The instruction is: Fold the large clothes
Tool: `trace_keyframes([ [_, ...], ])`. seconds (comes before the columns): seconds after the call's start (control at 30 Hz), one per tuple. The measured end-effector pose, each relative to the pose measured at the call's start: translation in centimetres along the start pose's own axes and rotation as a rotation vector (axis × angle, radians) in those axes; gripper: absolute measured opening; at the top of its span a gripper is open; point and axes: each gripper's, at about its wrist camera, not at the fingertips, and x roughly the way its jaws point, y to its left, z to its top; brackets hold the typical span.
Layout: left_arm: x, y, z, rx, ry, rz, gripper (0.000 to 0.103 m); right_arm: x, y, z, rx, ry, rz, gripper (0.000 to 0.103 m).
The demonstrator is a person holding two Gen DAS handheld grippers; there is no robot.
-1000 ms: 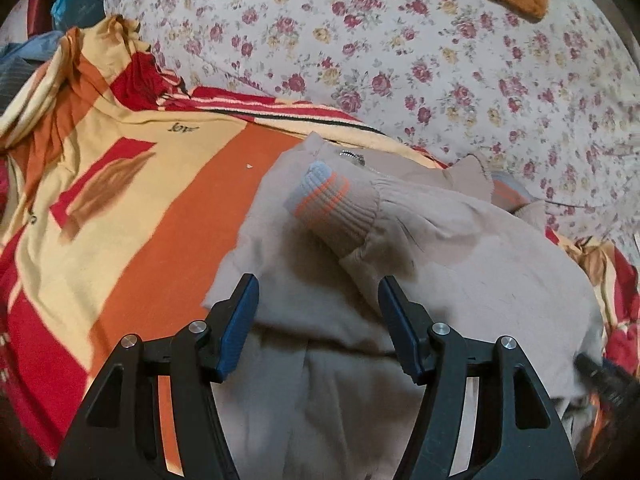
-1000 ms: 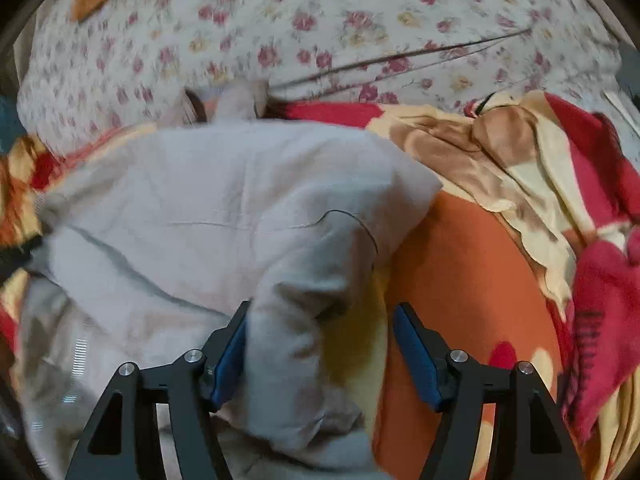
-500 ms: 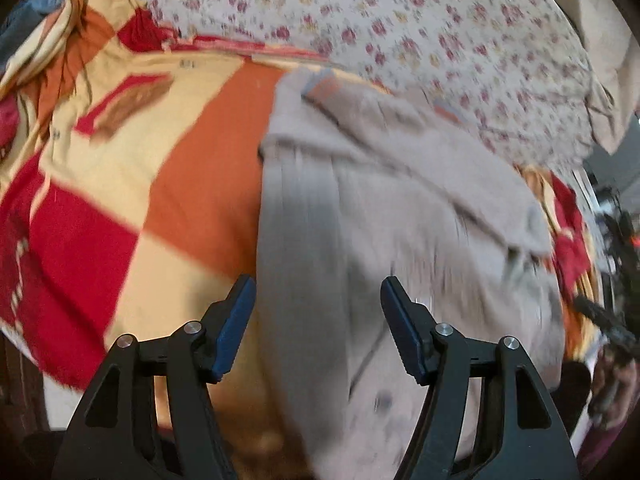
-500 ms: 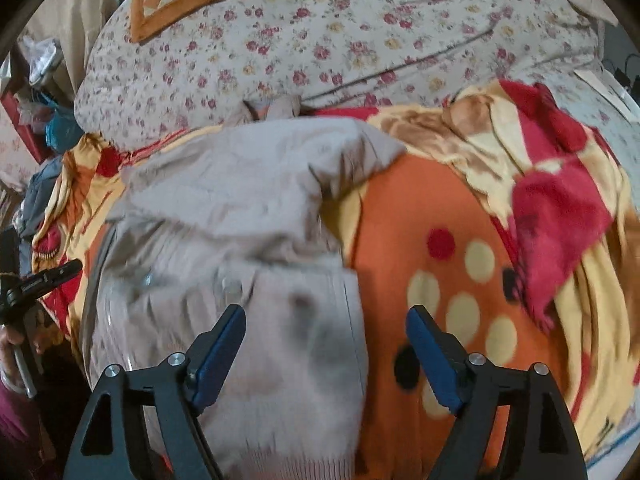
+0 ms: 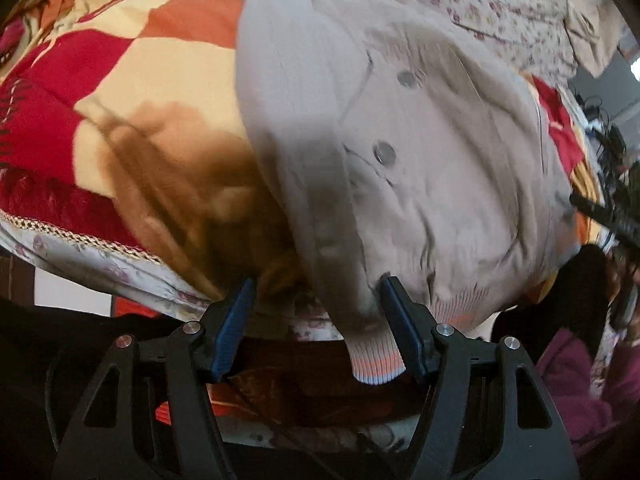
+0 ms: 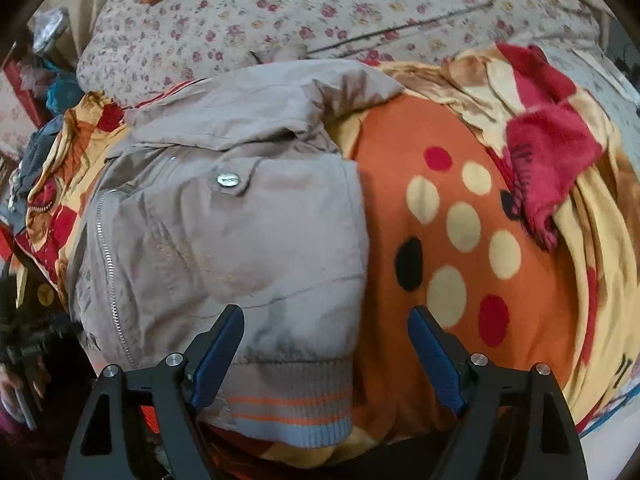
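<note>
A beige jacket (image 6: 224, 208) with snap buttons, a zipper and a striped ribbed hem (image 6: 288, 408) lies on a patterned blanket (image 6: 448, 240). It also shows in the left wrist view (image 5: 420, 152), hanging over the bed's front edge with its striped hem corner (image 5: 376, 360) between the jaws. My left gripper (image 5: 316, 328) is open around that corner without clamping it. My right gripper (image 6: 326, 344) is open just above the jacket's right hem corner.
The orange, red and yellow blanket (image 5: 120, 100) covers the bed over a floral sheet (image 6: 320, 8). A bunched red blanket fold (image 6: 548, 148) lies at right. Dark floor and clutter lie below the bed edge (image 5: 80, 360). Other clothes (image 6: 44, 120) pile at far left.
Both grippers pulled back from the jacket's upper part toward the bed's front edge, down to the hem. The jacket's sleeves now lie folded in. Both stayed open.
</note>
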Motion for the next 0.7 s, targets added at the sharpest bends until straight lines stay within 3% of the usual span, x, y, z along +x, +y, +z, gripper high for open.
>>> trace_keyframes([
  [0.03, 0.2, -0.4, -0.1, 0.009, -0.011, 0.01, 0.066, 0.2, -0.2, -0.1, 0.006, 0.005, -0.002, 0.082],
  [0.1, 0.8, -0.7, -0.2, -0.004, -0.01, -0.002, 0.077, 0.6, -0.6, -0.2, 0.015, 0.018, -0.001, 0.082],
  [0.27, 2.1, -1.7, -0.2, -0.035, 0.009, -0.028, 0.08, 1.7, -0.8, -0.5, 0.032, 0.073, 0.075, 0.082],
  [0.33, 2.6, -1.5, -0.4, -0.066, 0.037, -0.083, 0.08, 1.9, -0.5, -0.6, 0.026, 0.078, 0.106, 0.082],
  [0.4, 4.1, -1.4, -0.4, -0.099, 0.119, -0.164, 0.08, 2.0, -0.1, -0.5, 0.016, 0.056, 0.119, 0.082],
  [0.5, 5.0, -1.0, -0.2, -0.149, 0.126, -0.188, 0.08, 2.9, 0.2, -0.4, 0.041, 0.04, 0.098, 0.074],
  [0.53, 5.0, -0.9, -0.1, -0.165, 0.13, -0.208, 0.077, 3.1, 0.6, -0.3, 0.027, 0.043, 0.08, 0.06],
  [0.6, 4.5, -0.7, 0.1, -0.161, 0.137, -0.263, 0.045, 2.8, 1.5, -0.3, -0.027, 0.033, 0.068, 0.044],
  [0.63, 3.9, -0.9, 0.1, -0.139, 0.131, -0.263, 0.038, 2.5, 1.8, -0.4, -0.049, 0.033, 0.071, 0.032],
  [0.67, 3.3, -1.1, 0.1, -0.112, 0.118, -0.247, 0.022, 2.0, 2.1, -0.6, -0.068, 0.032, 0.074, 0.024],
  [0.7, 2.4, -1.3, 0.0, -0.081, 0.106, -0.234, 0.016, 1.6, 2.0, -0.8, -0.071, 0.033, 0.087, 0.023],
])
